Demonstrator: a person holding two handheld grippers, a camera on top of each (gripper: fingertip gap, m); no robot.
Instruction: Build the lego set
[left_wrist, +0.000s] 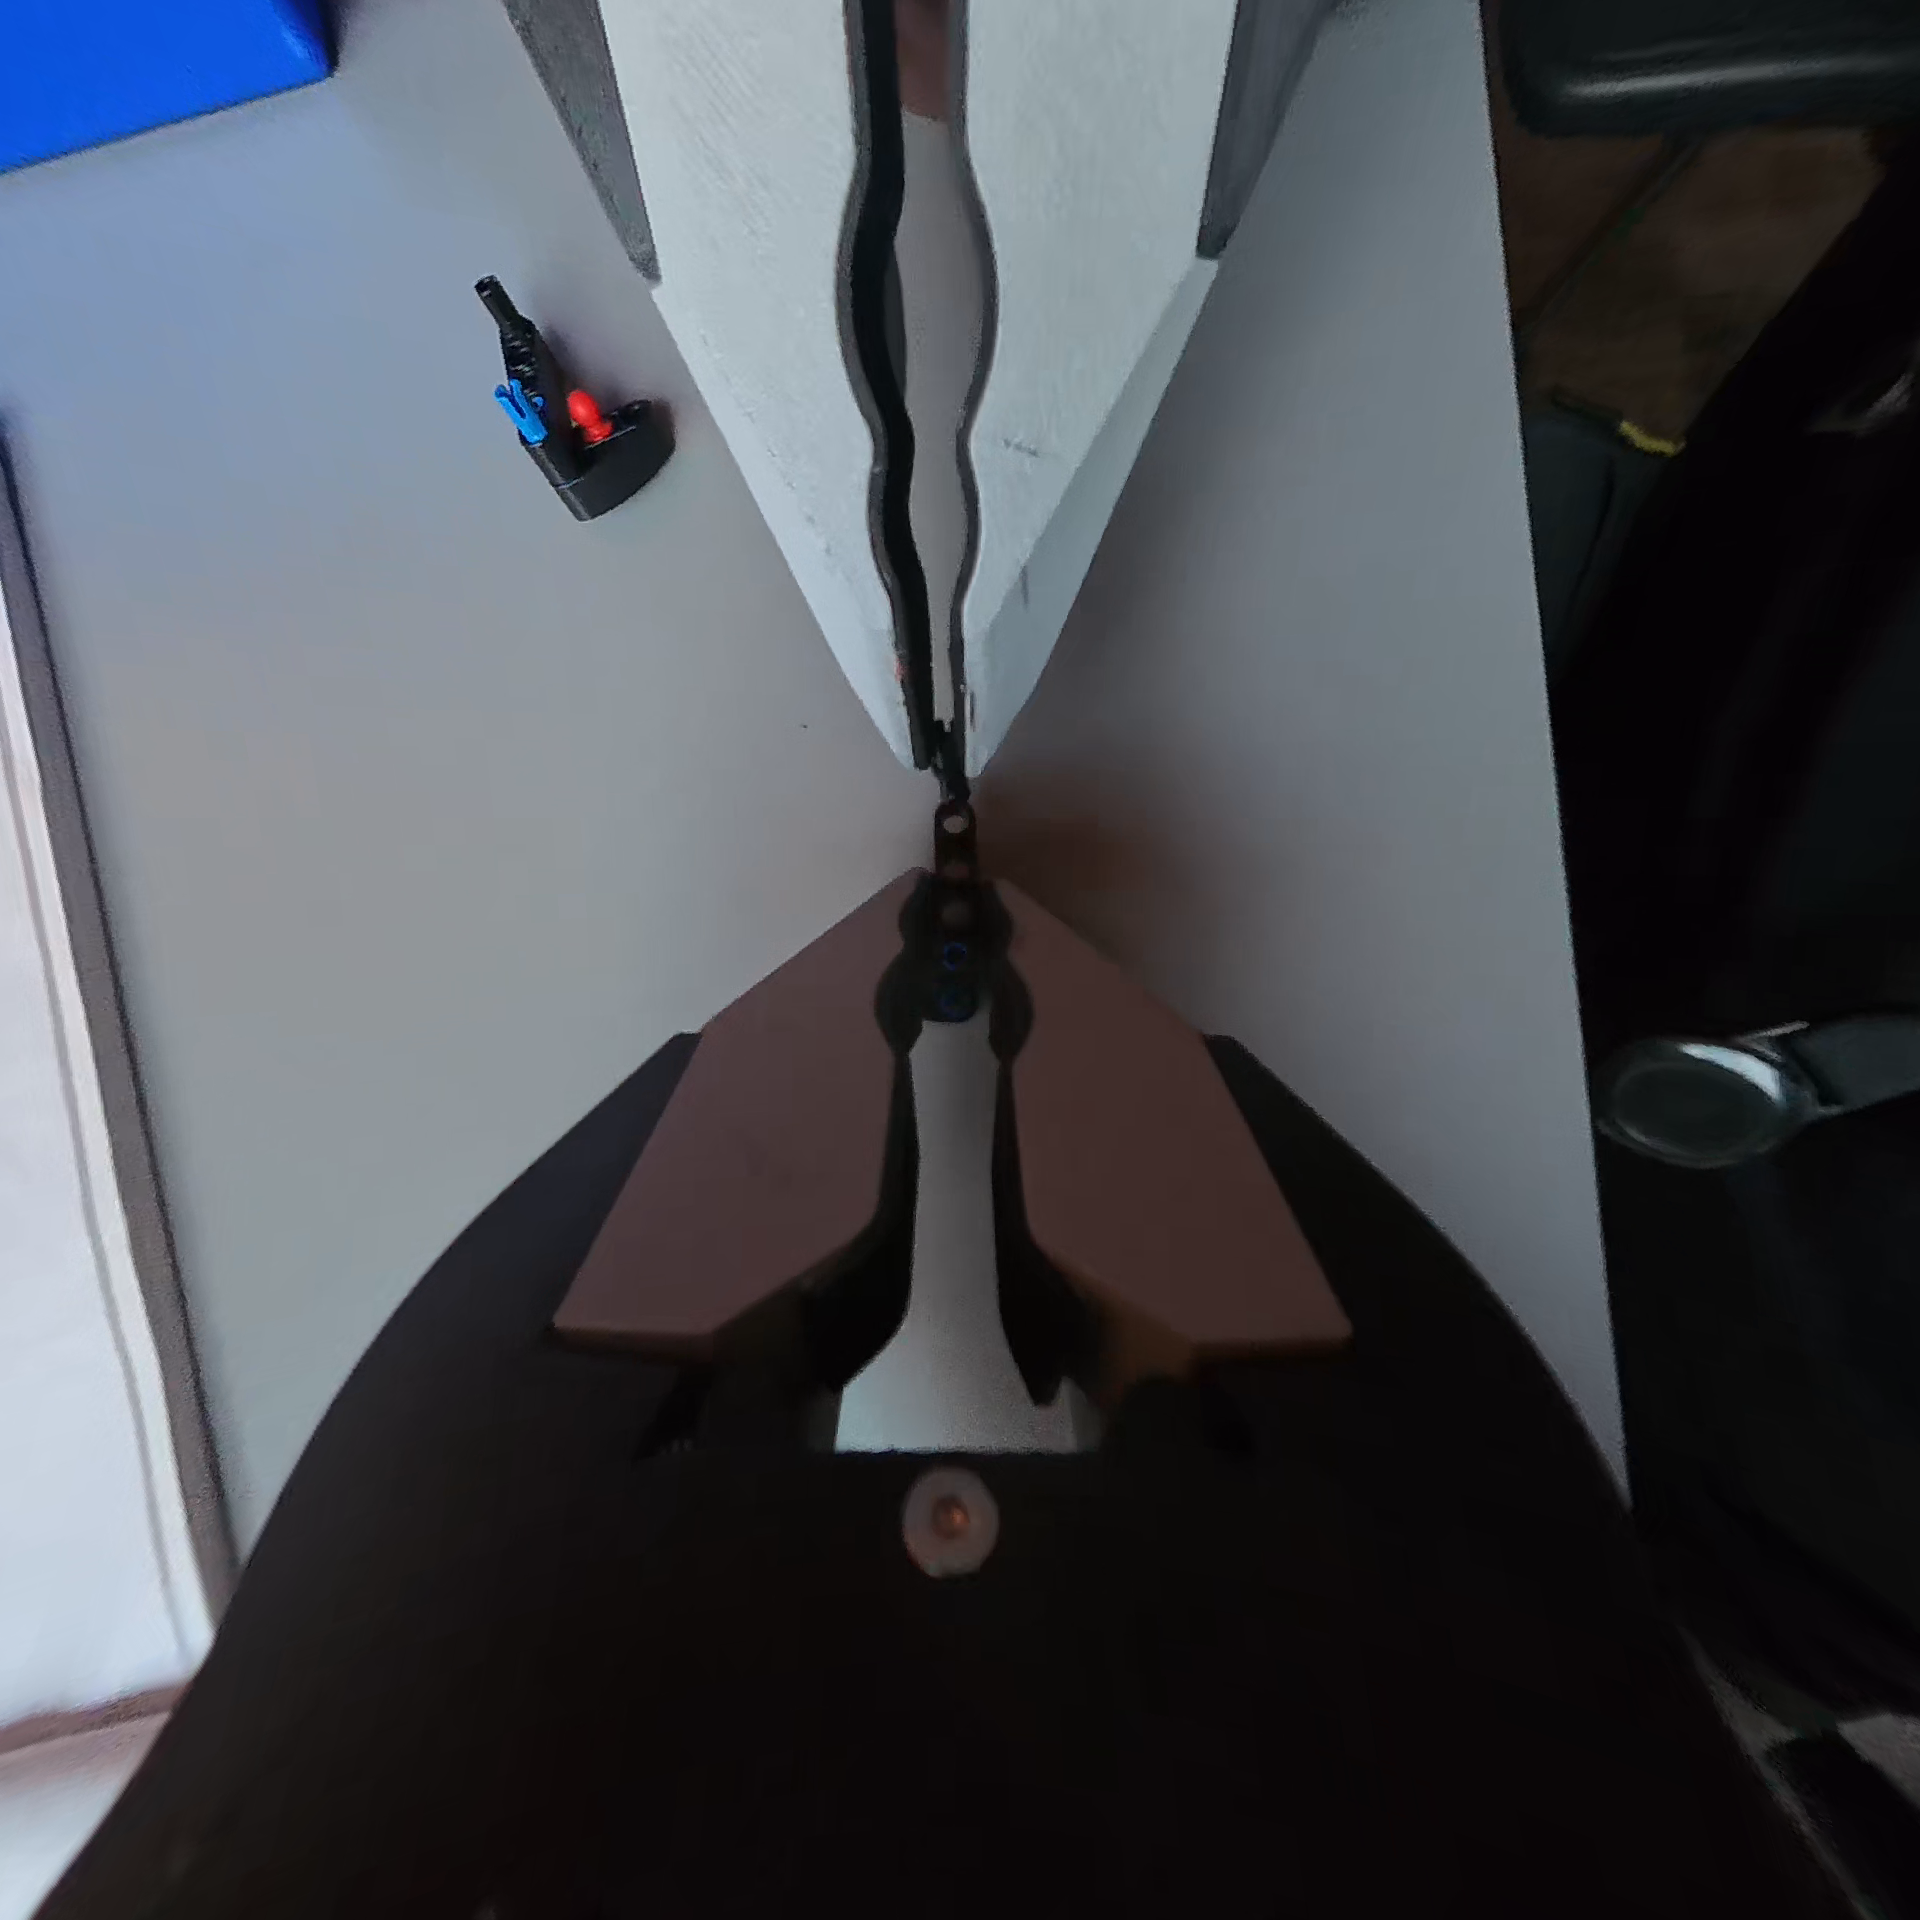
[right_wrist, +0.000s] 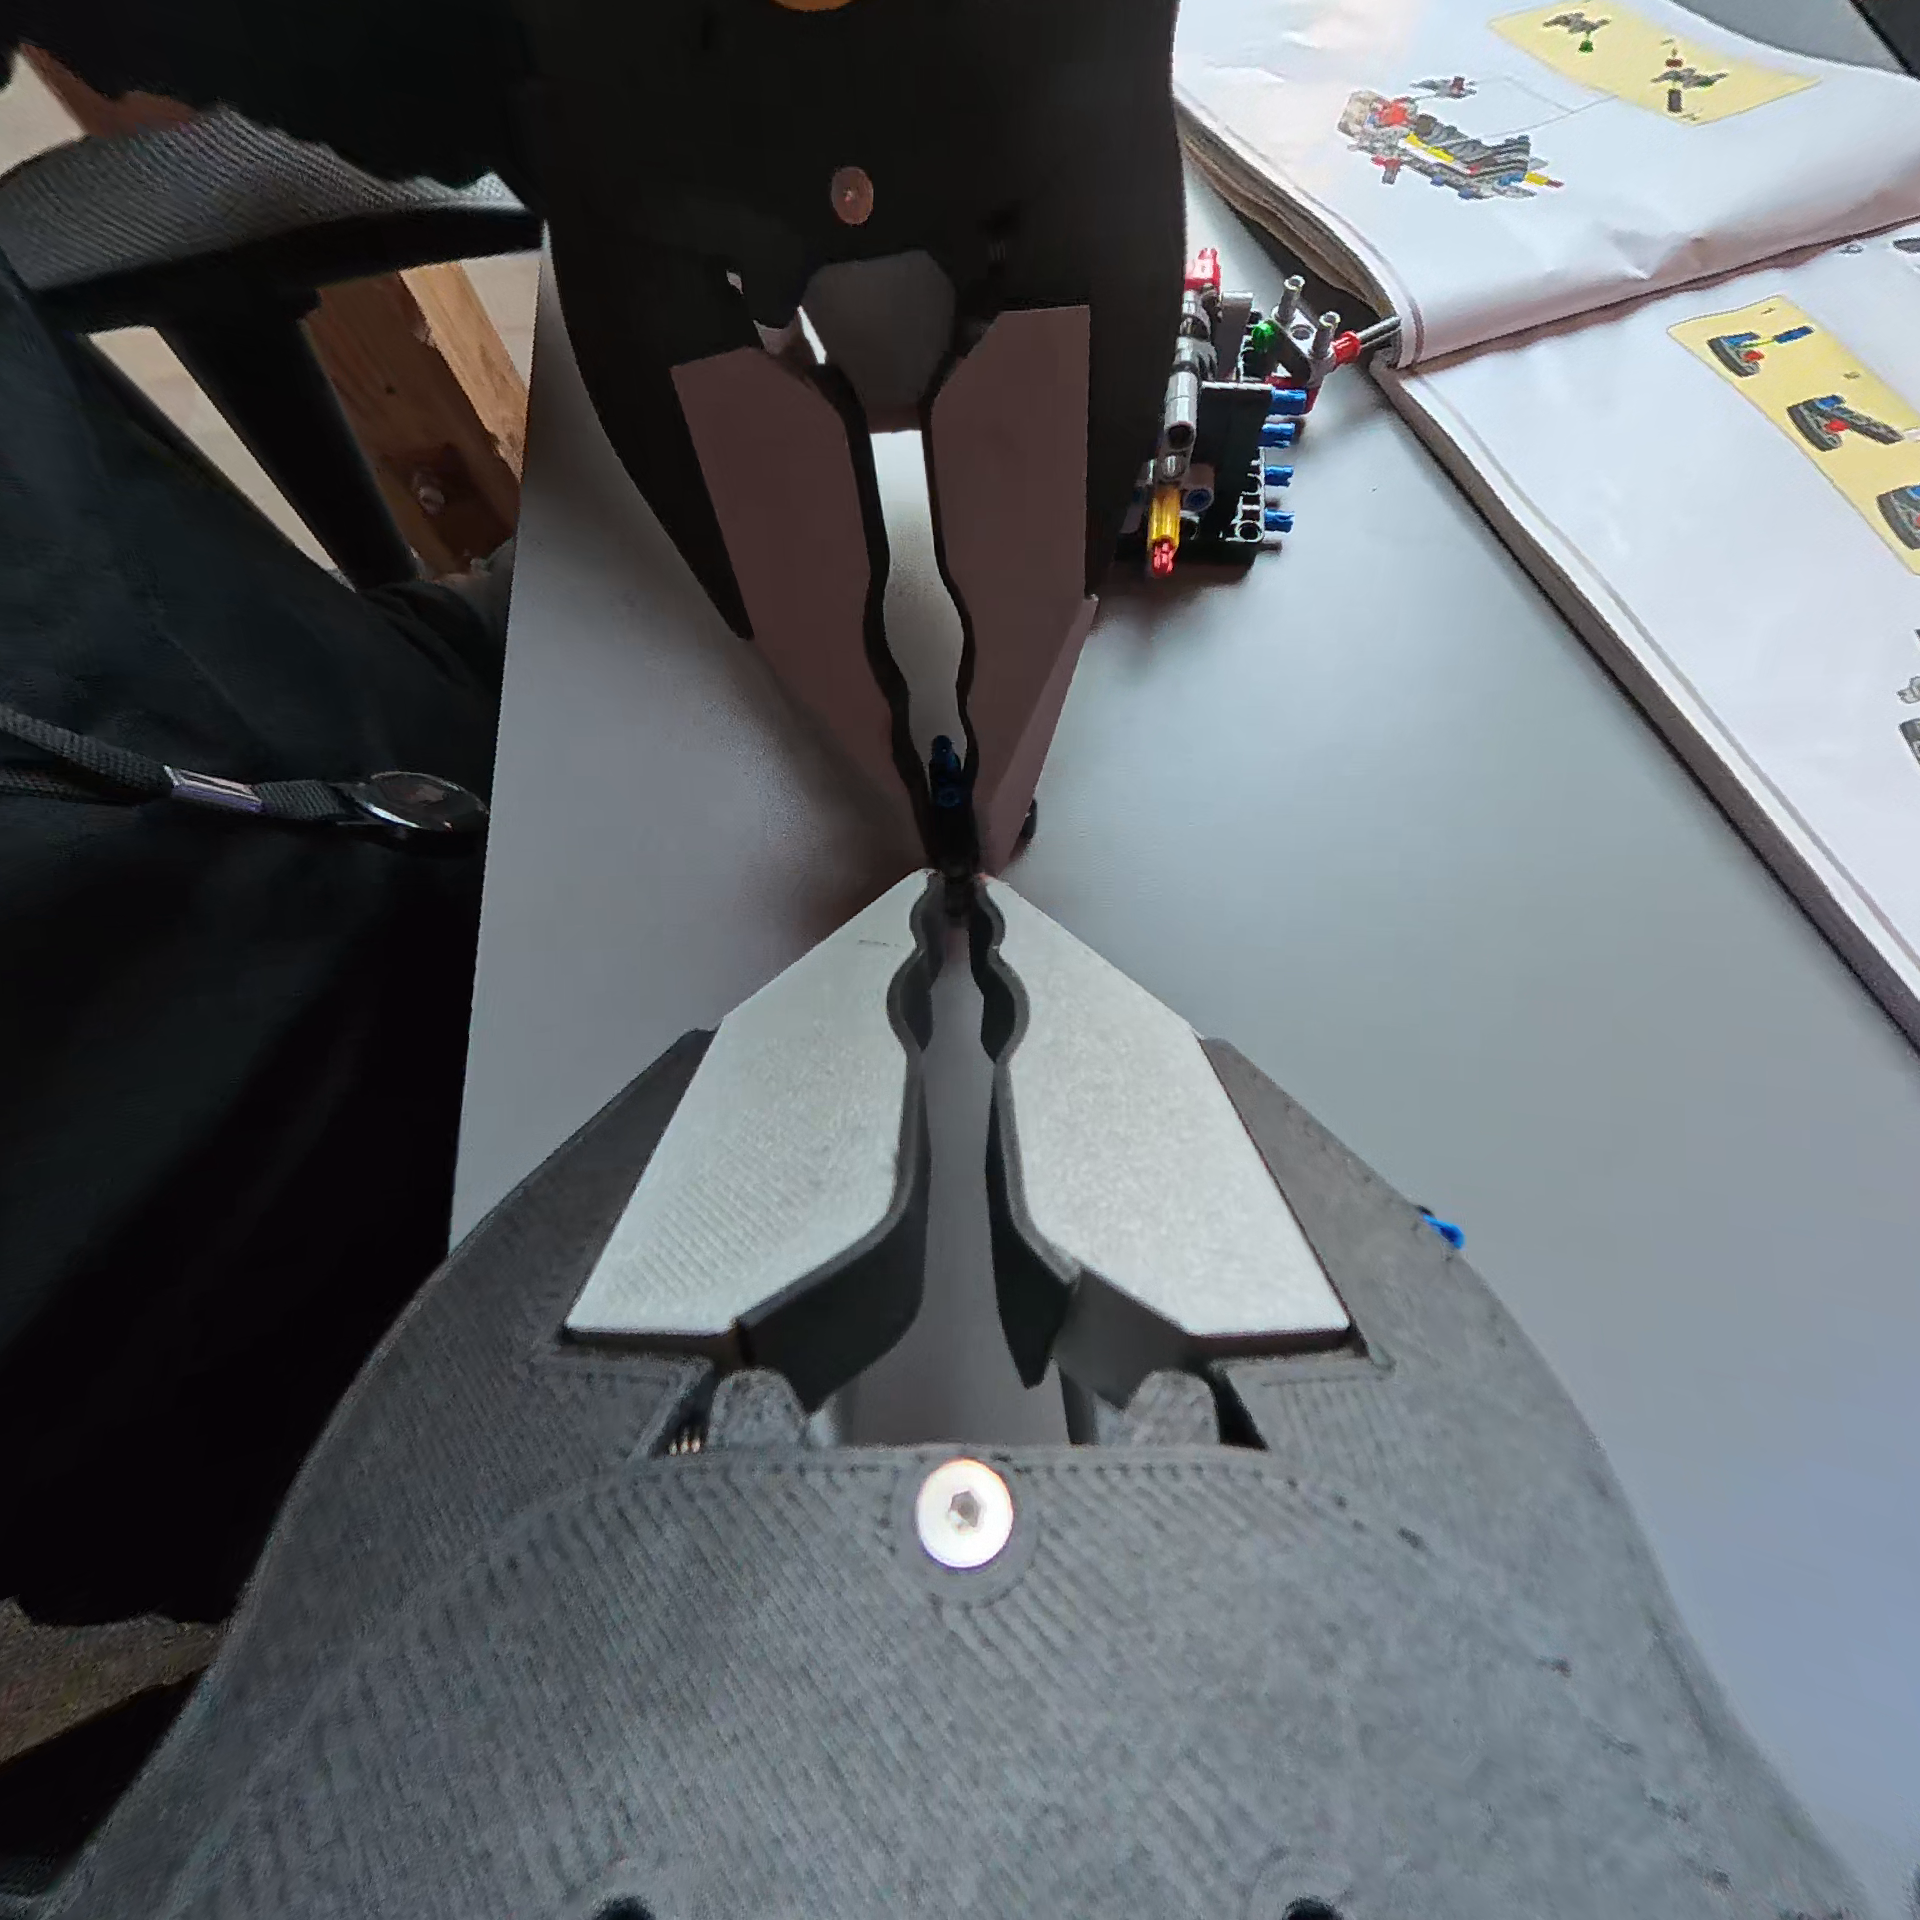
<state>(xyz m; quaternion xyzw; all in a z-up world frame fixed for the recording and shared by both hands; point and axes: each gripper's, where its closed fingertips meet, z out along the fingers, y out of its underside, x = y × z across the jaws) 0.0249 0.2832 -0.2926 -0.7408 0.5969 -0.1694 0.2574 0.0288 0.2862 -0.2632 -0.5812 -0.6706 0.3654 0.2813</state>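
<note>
The two grippers meet tip to tip above the grey table (right_wrist: 1351, 935), near its edge. The left gripper (left_wrist: 951, 883), with brown fingers, is clamped on a slim black perforated beam (left_wrist: 956, 914) that has blue pins (left_wrist: 954, 977) seated in its lower holes; the beam's free end sticks out past its tips. The right gripper (right_wrist: 948, 883), with pale grey fingers, is closed on a small dark piece (right_wrist: 951, 899) at its very tips, and that piece touches or nearly touches the beam's far end; whether the two are already joined cannot be told. In the right wrist view a blue pin (right_wrist: 942, 779) shows between the left gripper's fingers. The step in hand appears to be mating the small piece to the beam in mid-air. The main risk is misalignment: both grips are at the extreme fingertips, so a slightly skewed push could twist the beam in the left grip or pop the small piece out, and so close to the table edge it might fall to the floor. Pressing too hard could also dislodge the seated pins. A black sub-assembly (left_wrist: 592, 436) with blue and red pins lies well apart, and a larger partly built model (right_wrist: 1226, 436) stands beside the open instruction booklet (right_wrist: 1558, 208), both clear of the work.
</note>
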